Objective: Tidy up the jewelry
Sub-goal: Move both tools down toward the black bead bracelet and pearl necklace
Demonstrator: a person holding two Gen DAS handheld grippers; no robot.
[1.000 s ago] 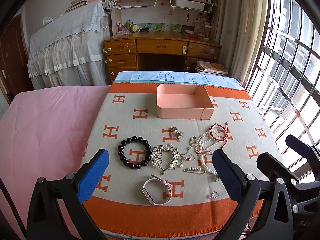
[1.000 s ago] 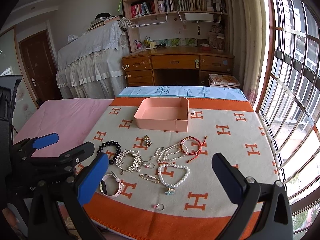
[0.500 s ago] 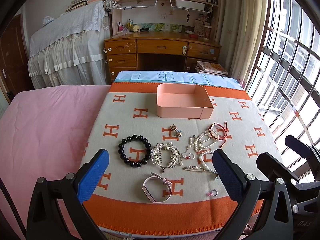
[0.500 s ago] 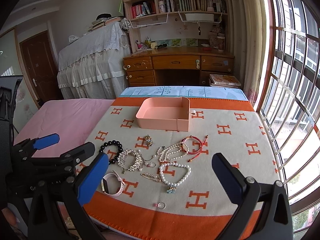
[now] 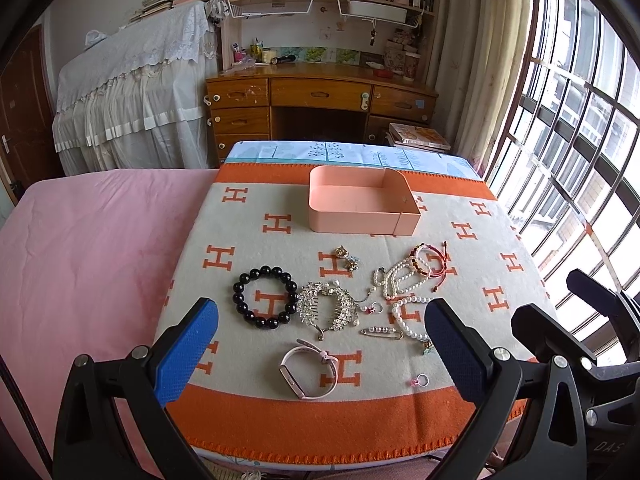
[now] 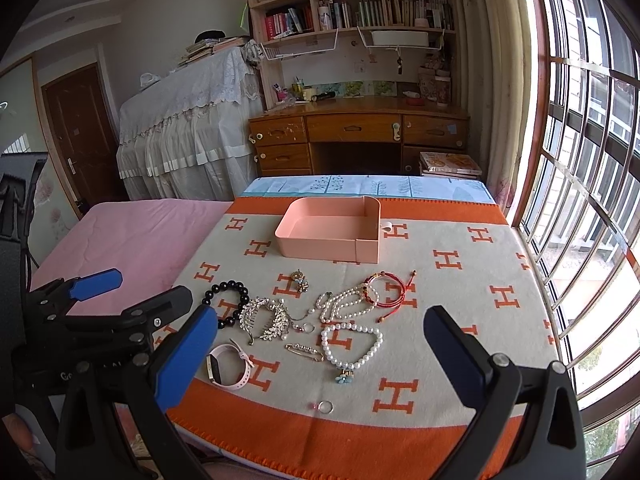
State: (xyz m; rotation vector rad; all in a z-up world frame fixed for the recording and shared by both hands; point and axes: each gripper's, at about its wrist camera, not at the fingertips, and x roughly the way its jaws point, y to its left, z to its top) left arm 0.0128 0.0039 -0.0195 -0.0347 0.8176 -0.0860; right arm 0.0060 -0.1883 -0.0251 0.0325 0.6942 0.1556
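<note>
Both tongs gape empty, jewelry apparently just beyond them.

A pink open tray sits empty at the upper centre of the frame. Below it the jewelry lies loose and flat: a black bead bracelet at left, a silver comb beside it, white pearl strands and red cords at right. A pink band and a small ring lie lowest.

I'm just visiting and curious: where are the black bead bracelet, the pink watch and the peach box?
black bead bracelet [image 5: 265,297]: left wrist view, on a bead.
pink watch [image 6: 229,367]: right wrist view, on its strap.
peach box [image 6: 326,248]: right wrist view, on its front wall.
</note>
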